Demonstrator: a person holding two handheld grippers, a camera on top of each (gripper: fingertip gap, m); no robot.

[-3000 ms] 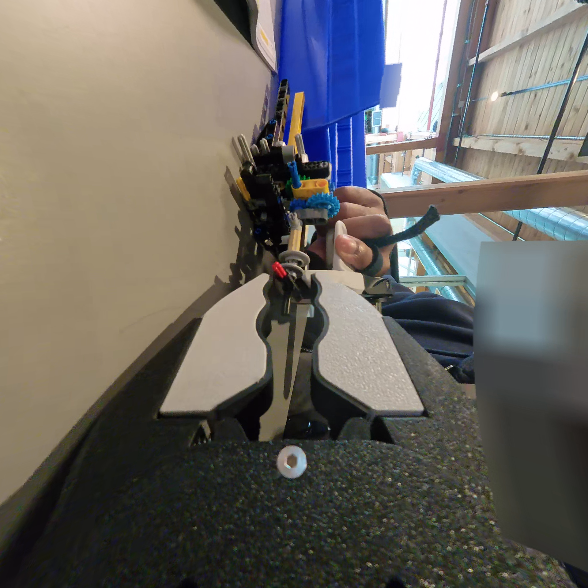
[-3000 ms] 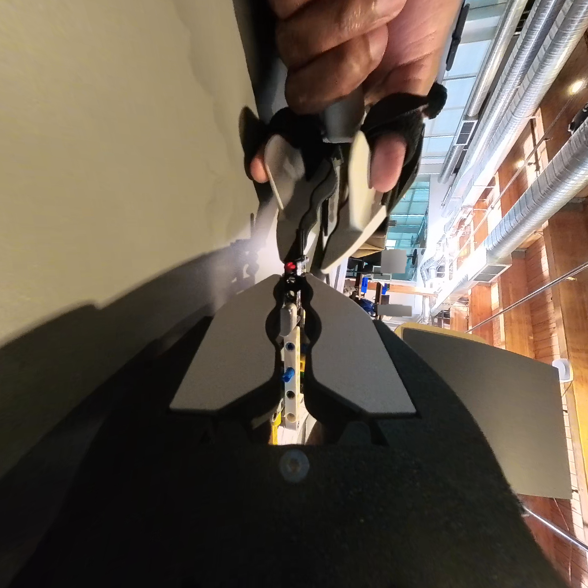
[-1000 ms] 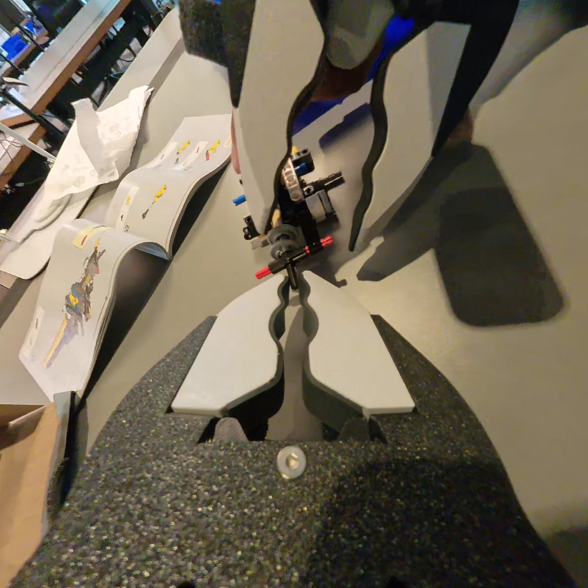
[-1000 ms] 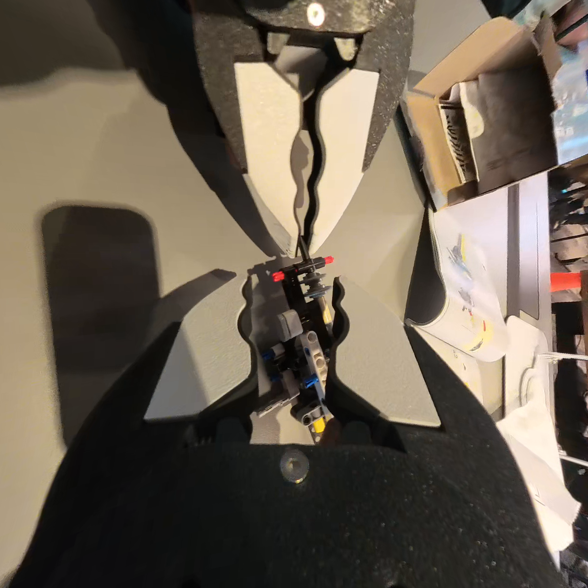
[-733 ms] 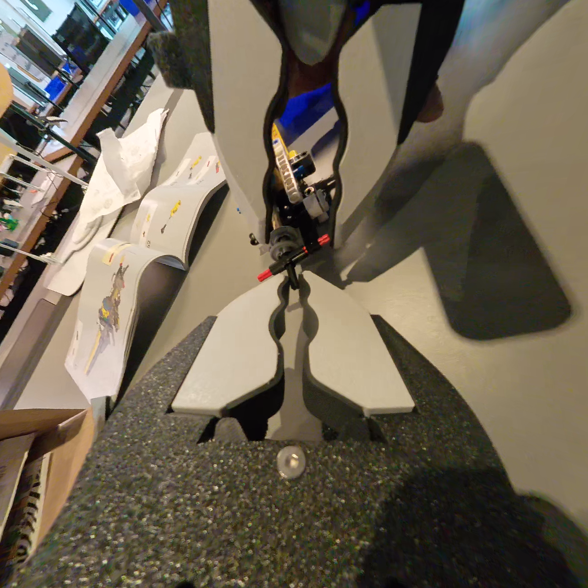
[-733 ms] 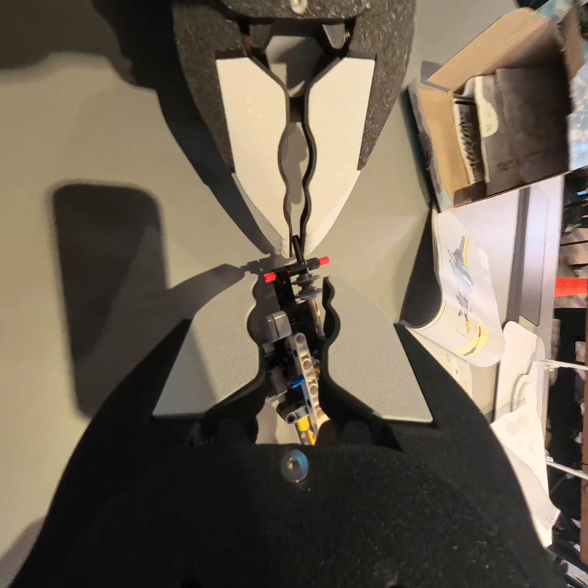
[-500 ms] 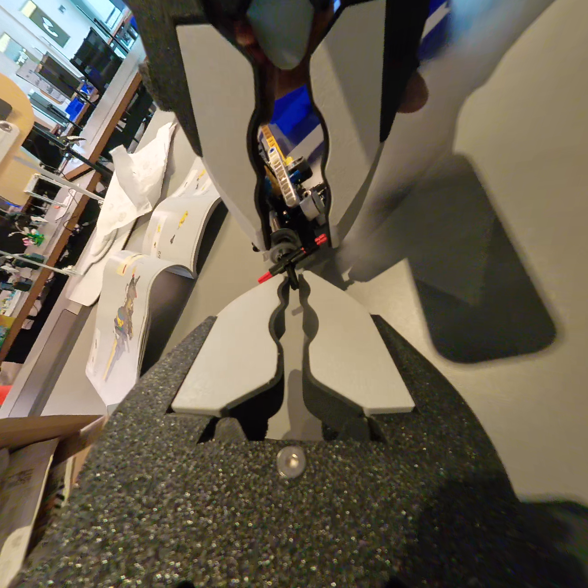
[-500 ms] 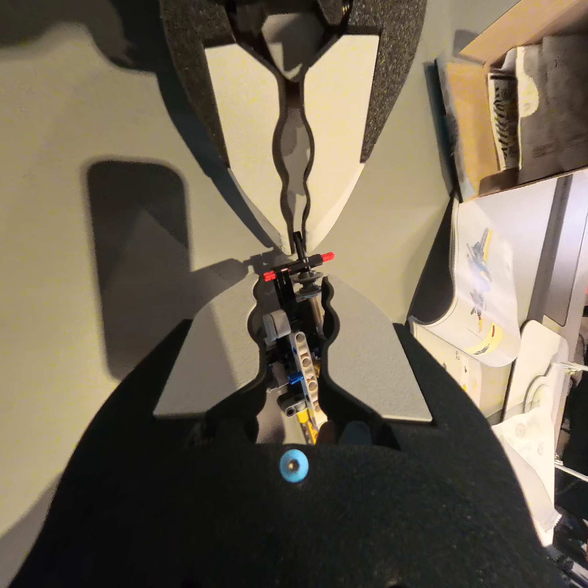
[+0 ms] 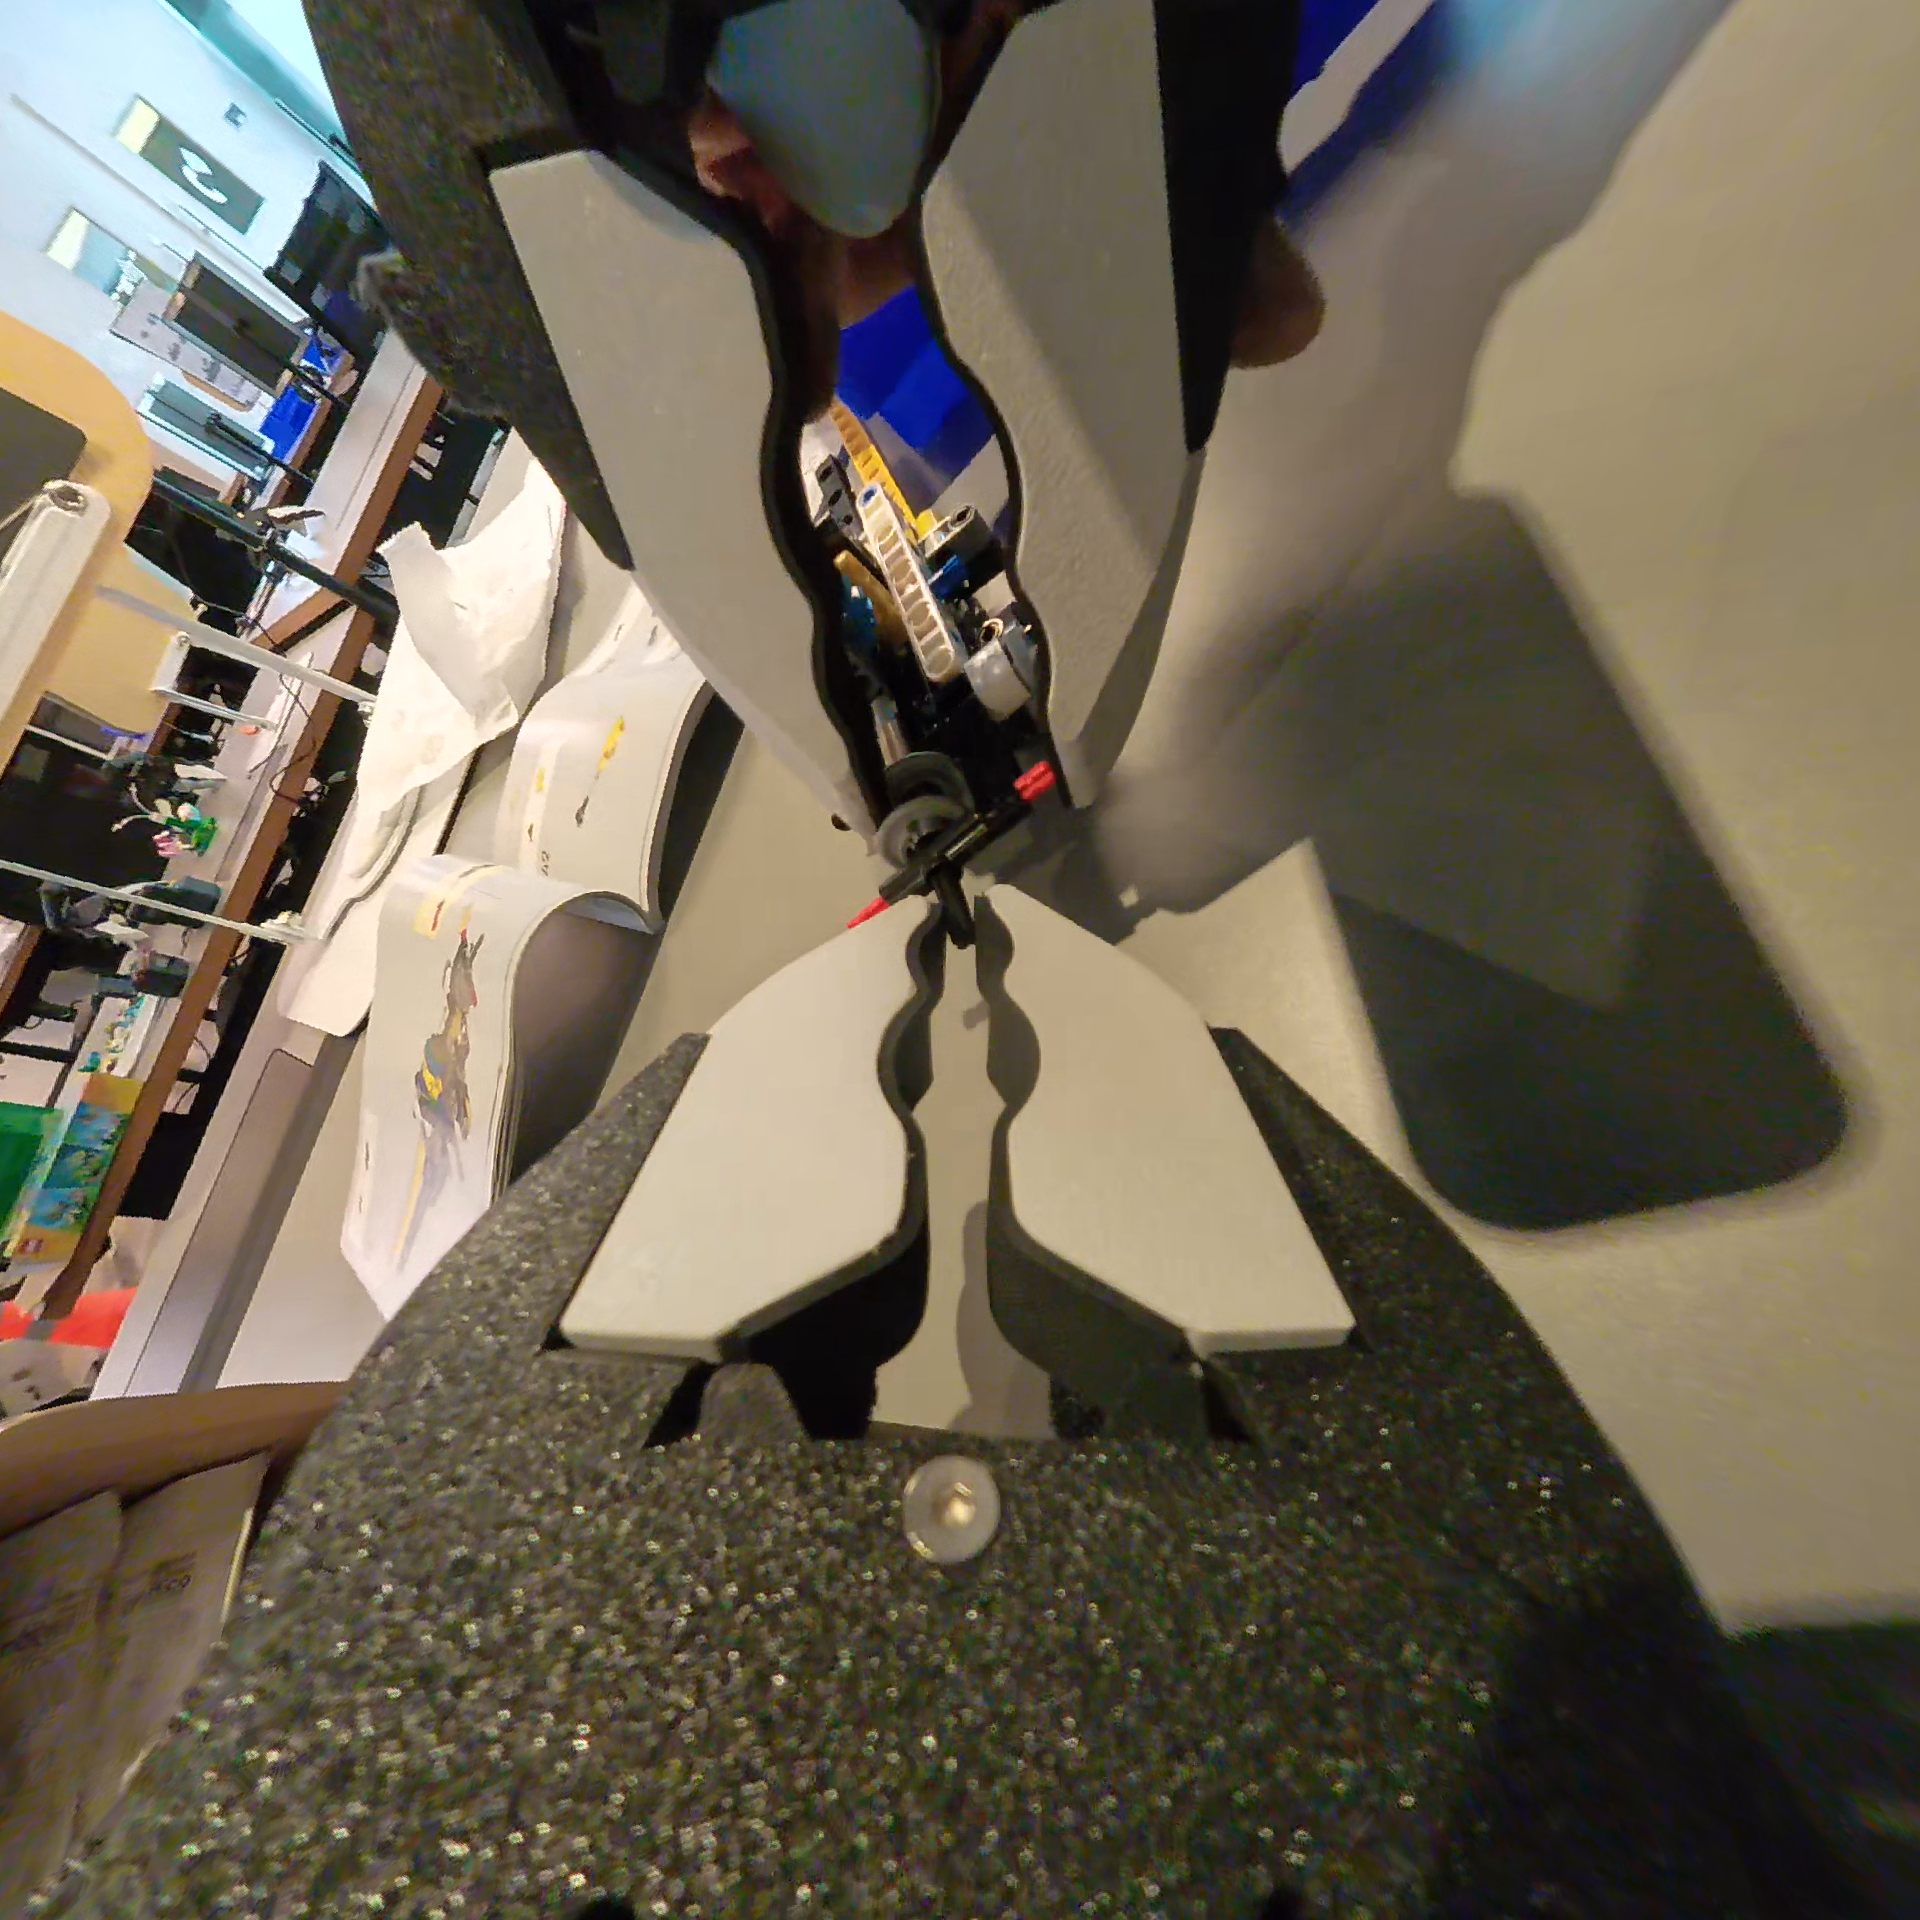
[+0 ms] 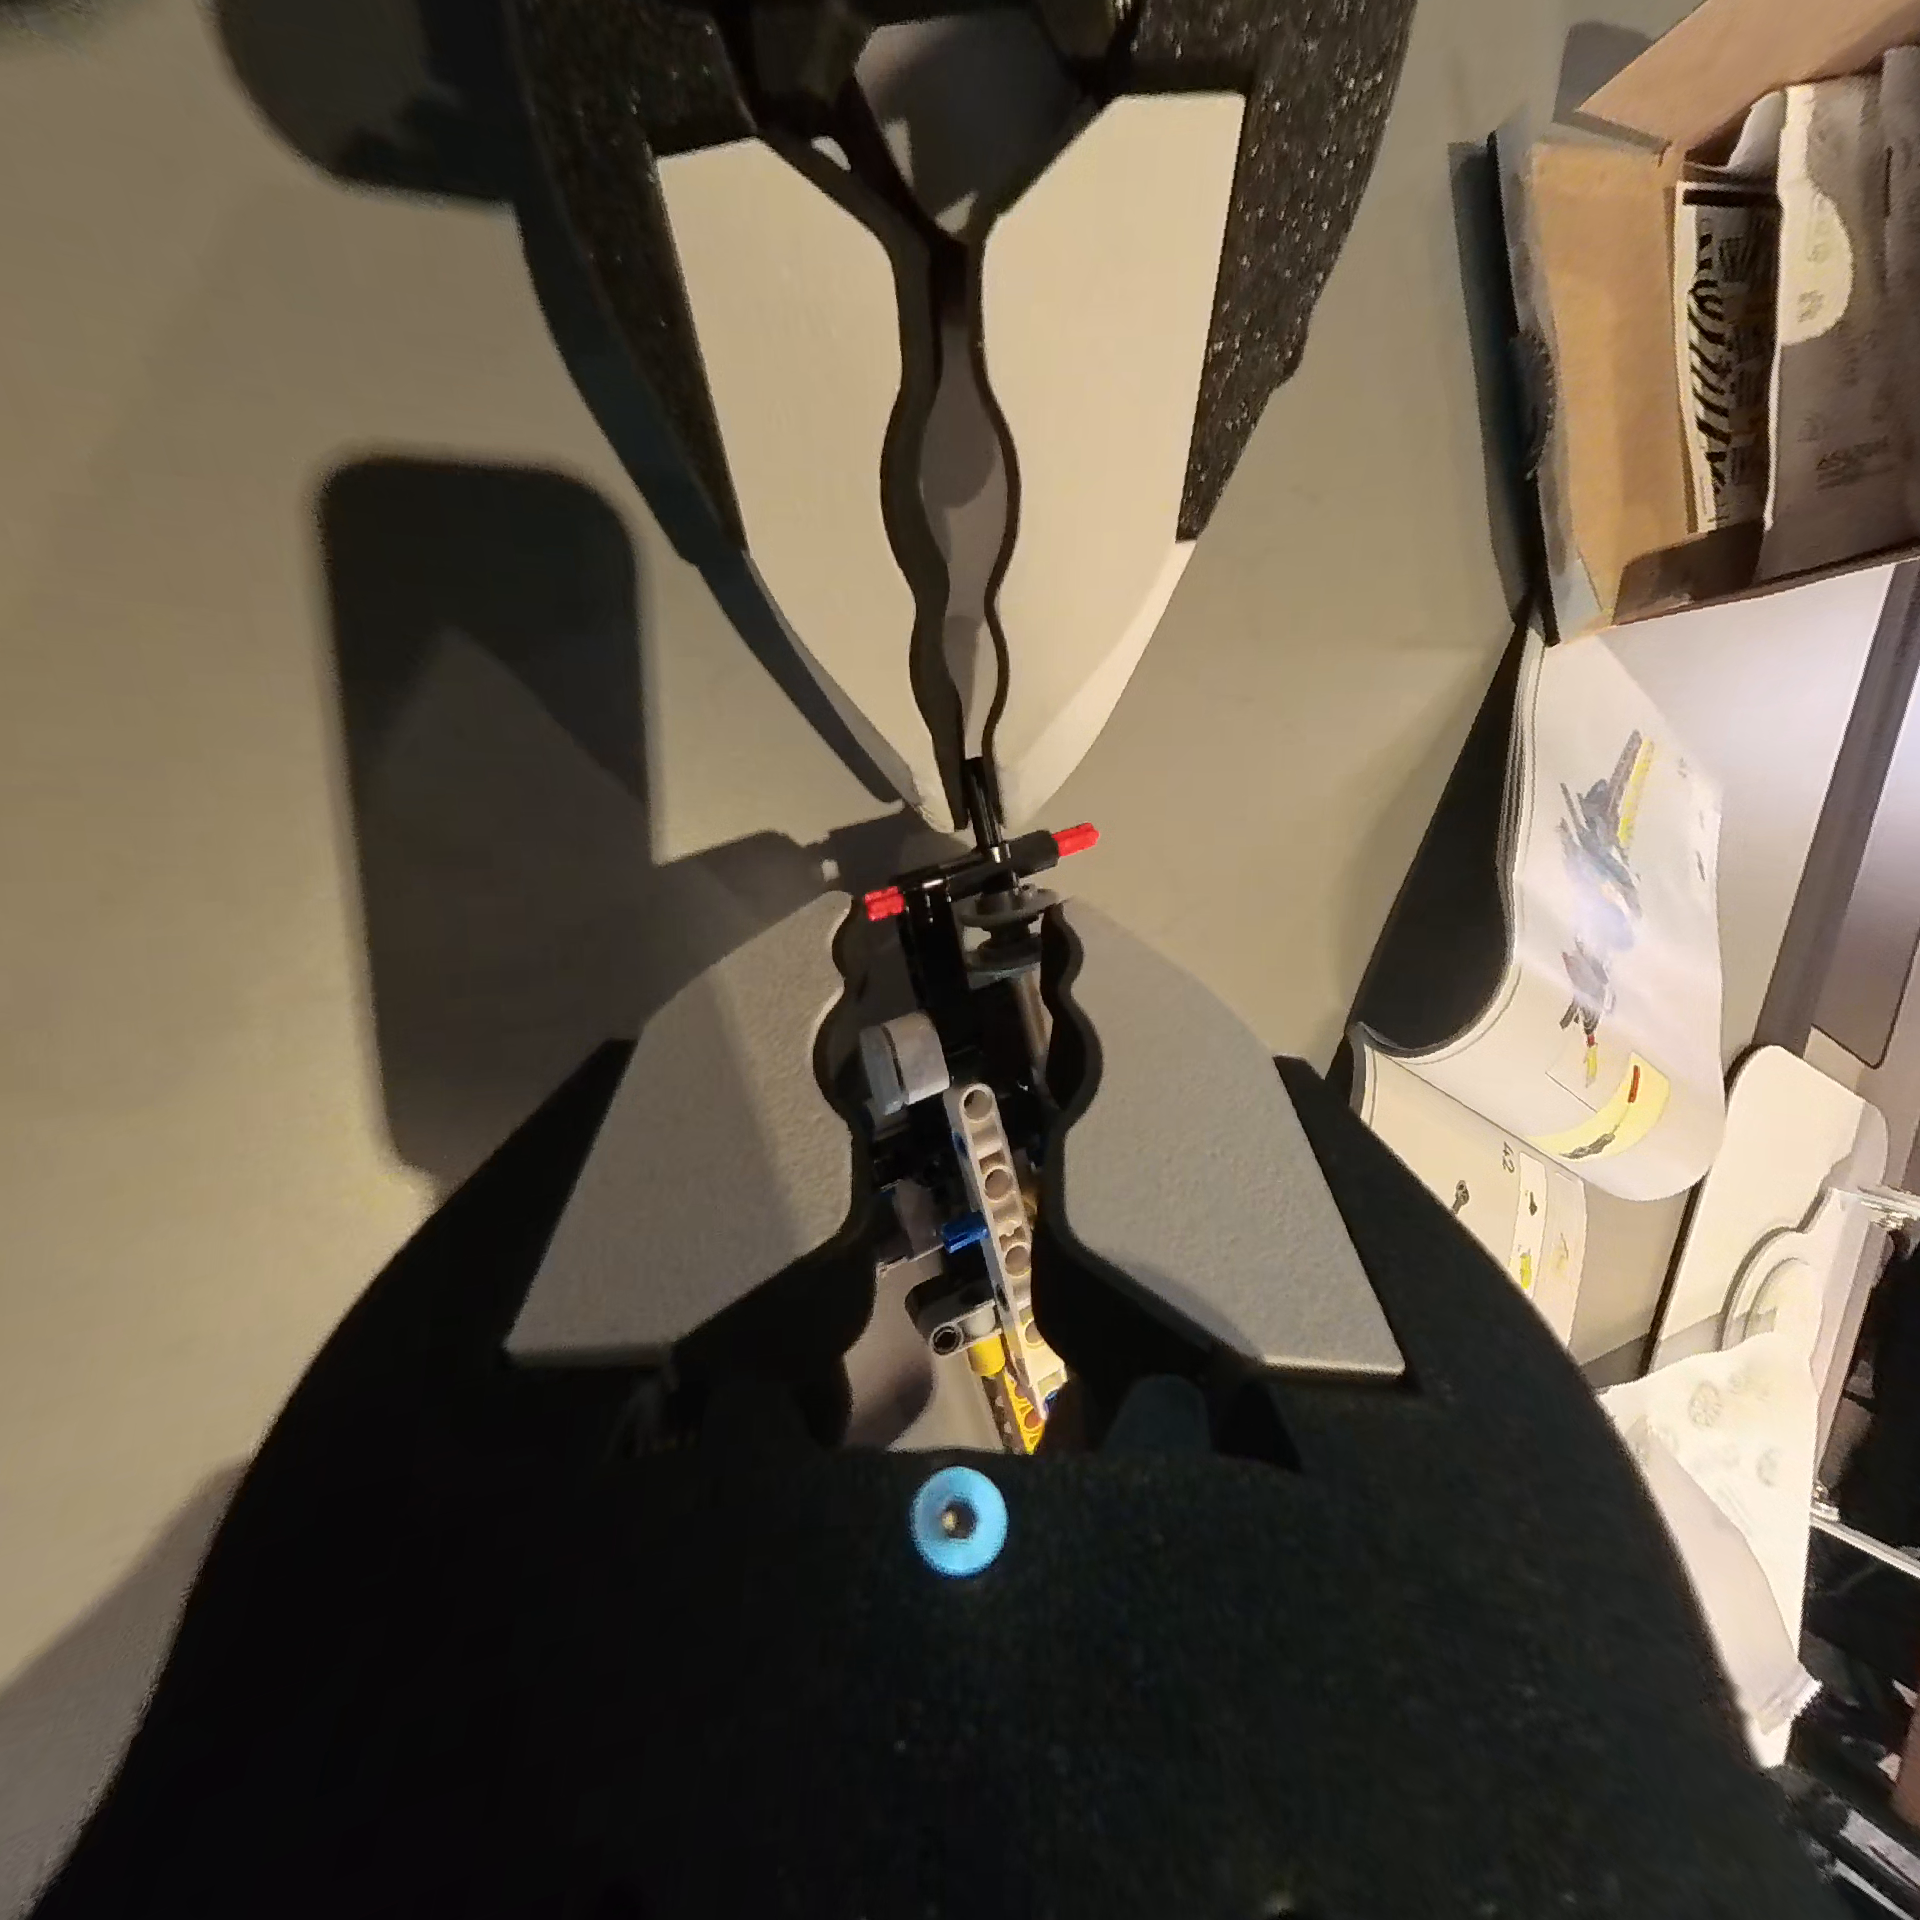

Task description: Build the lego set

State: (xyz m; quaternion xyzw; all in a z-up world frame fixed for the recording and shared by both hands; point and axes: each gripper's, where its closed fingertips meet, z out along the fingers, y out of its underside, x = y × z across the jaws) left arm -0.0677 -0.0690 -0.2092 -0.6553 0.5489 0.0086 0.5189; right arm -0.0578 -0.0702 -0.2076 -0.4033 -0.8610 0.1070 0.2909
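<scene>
The Lego assembly, black with grey, blue and yellow parts, sits between the fingers of my right gripper, which is shut on it. It also shows in the left wrist view, inside the right gripper. At its front end a thin black rod with red tips lies crosswise. My left gripper faces the right one tip to tip. It is shut on a small black connector joined to that rod. The left gripper also shows in the right wrist view.
Both grippers hover over a grey table. An open instruction booklet lies beside them. A cardboard box with paper bags stands past it. Crumpled white bags lie farther along the table. The tips of both grippers are at nearly the same place.
Both grippers have swung from sideways to looking down at the table. In the last second the right fingers closed tighter on the assembly. The left has kept its pinch on the black connector.
</scene>
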